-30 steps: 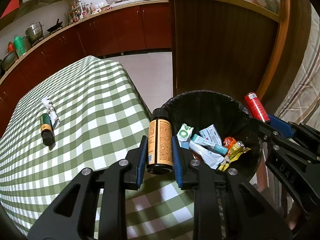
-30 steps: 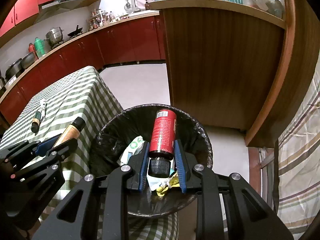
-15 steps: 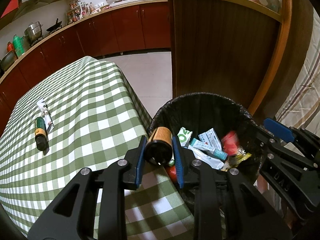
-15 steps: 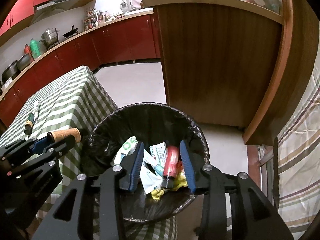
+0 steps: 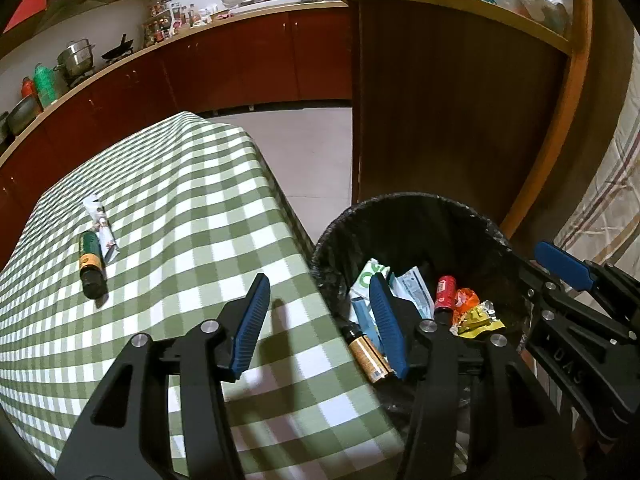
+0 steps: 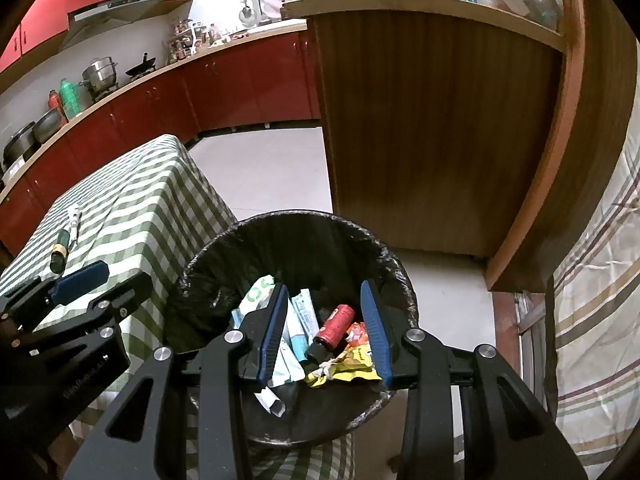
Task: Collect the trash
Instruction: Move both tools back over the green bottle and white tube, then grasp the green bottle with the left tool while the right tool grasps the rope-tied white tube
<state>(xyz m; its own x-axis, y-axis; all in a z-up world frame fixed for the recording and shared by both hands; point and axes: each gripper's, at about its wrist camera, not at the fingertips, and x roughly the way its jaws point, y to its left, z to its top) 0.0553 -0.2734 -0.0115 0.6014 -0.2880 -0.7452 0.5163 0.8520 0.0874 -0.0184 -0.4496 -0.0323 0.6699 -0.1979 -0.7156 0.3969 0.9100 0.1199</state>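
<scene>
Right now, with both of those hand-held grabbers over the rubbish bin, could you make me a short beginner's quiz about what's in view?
1. True or false: the right gripper holds the red cylindrical bottle.
2. Where does the dark green bottle with a yellow band lie? A) in the black-lined round trash bin B) on the green-and-white checked tablecloth C) on the floor
3. Fill in: the left gripper has its jaws ____.

Key: 1 false, it lies in the bin; 2 B; 3 open.

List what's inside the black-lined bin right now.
Inside the bin: red can, orange-labelled bottle, white-teal packets, yellow wrapper. Anything beneath them is covered.
</scene>
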